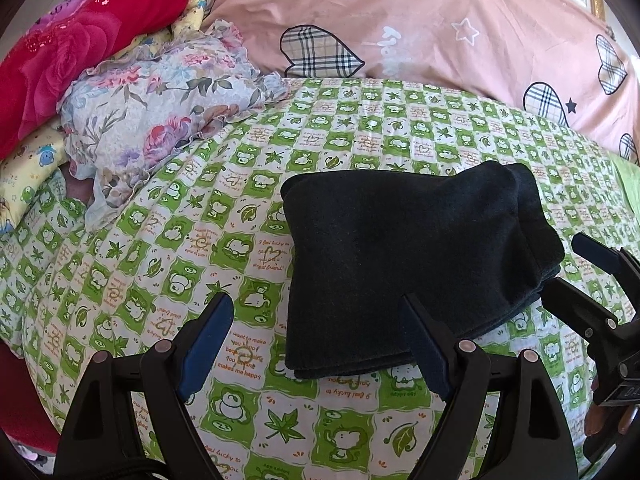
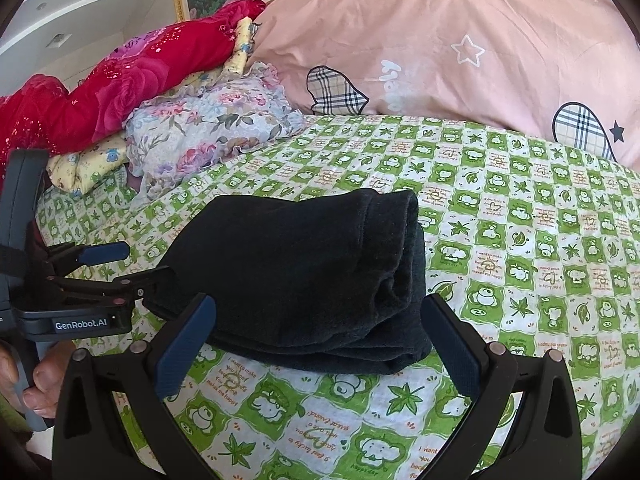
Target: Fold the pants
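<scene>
Now, likely the closing step: pants (image 1: 400, 264) already stacked in a thick dark bundle on the green checked sheet (image 1: 224, 232), so only tidying and letting go seem left. Best to keep both tools low and slow, press the top layer flat rather than pull it, square the loose lower edge against the layers beneath, then back straight out so no pad drags a fold open. Soft fleece-like cloth, apt to spring up at the rolled edge; worth a light pat there.

Left gripper (image 1: 320, 344) spread wide, nothing pinched; left pad over bare sheet at lower left of the left view, right pad overlapping the bundle's near edge at lower centre, contact hard to judge. Seen in the right view at mid left, its lower finger reaching to or under the bundle's left corner.

Right gripper (image 2: 316, 344) also spread, empty, its two pads flanking the bundle's near edge at lower centre of the right view, close beside but not clamping.

Bundle at centre right of the left view, centre of the right view. Floral pillow (image 2: 208, 136) at upper left, pink quilt (image 2: 440, 40) across the top, both well apart.
</scene>
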The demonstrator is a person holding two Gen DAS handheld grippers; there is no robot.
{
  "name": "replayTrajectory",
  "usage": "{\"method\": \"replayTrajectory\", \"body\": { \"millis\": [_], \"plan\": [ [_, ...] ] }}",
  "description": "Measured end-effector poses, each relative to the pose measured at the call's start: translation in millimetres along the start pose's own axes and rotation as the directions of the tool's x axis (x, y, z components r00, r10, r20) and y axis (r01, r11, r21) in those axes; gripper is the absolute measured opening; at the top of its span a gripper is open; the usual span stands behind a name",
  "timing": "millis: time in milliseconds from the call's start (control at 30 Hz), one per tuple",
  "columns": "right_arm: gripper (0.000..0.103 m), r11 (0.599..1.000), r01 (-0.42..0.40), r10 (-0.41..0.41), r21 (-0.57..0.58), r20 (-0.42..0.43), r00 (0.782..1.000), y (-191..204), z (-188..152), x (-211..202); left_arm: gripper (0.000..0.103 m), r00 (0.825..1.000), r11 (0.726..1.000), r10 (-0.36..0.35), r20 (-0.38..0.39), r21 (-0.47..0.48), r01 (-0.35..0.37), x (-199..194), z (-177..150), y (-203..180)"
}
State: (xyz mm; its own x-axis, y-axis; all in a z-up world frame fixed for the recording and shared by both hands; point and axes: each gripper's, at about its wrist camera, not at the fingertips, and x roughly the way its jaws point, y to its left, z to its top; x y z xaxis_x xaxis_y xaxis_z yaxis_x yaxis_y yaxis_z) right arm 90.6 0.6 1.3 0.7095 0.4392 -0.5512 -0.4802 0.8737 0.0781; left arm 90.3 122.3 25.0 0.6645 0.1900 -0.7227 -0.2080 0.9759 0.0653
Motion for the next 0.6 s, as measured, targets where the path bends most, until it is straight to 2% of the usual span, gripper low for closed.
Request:
{"method": "replayTrajectory", "body": {
  "millis": [600],
  "plan": [
    [0.102, 1.000, -0.017, 0.017, 0.013, -0.015, 1.000, -1.3, 1.2, 5.4, 0.085, 1.000, 0.999, 0.031, -0.001, 0.013, -0.031, 1.5, 0.4, -3.3]
  ]
}}
